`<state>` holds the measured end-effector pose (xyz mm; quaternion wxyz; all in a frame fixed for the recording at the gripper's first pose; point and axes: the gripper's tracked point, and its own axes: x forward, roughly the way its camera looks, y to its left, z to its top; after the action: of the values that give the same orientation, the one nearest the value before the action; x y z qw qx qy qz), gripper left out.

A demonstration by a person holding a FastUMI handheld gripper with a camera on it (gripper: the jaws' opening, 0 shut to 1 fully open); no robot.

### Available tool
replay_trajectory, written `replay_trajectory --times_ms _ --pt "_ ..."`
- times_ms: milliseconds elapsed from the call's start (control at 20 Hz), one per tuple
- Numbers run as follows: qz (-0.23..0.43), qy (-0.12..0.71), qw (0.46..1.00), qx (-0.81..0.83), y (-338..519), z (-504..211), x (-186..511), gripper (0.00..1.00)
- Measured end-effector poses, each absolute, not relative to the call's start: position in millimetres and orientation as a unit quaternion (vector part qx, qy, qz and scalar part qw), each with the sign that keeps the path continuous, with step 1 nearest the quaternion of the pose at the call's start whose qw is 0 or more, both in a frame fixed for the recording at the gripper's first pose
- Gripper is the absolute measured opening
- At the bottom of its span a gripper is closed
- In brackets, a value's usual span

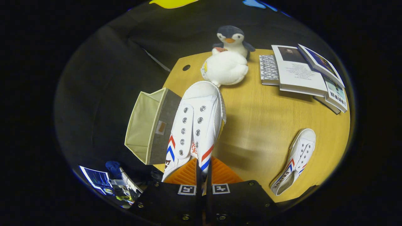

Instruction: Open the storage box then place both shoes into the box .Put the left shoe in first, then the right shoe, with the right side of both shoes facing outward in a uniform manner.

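Between the fingers [201, 175], clamped at its heel, a white shoe [196, 125] hangs toe-forward – long axis along the gripper. Open storage box [150, 128] sits just left of it; second shoe [295, 160] lies well right on the table [257, 125].

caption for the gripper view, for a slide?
Gripper shut on a white shoe, held over the table beside the open storage box; second shoe lies on the table.

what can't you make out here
Gripper view:
- Heel of the held shoe: hidden behind the fingers of the gripper, which is closed on it.
- Floor of the storage box: hidden by its own wall and the held shoe.
- Which shoe is left: unclear for both it and the second shoe.
- Lowest book: covered by the stack.
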<state>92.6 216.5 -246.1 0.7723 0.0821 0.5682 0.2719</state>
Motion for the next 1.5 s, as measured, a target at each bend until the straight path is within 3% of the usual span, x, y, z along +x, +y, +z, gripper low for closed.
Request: replay_trajectory --times_ms 550,1300,1400,1450,1500 --pt "0.341 0.544 0.766 0.031 336 -200 103 0.05" --pt "0.346 0.572 0.738 -0.096 438 -250 94 0.04" --pt "0.345 0.580 0.732 -0.092 446 -254 89 0.08" --pt "0.357 0.579 0.729 -0.074 456 -249 87 0.22" --pt "0.360 0.573 0.733 -0.071 458 -243 92 0.30"
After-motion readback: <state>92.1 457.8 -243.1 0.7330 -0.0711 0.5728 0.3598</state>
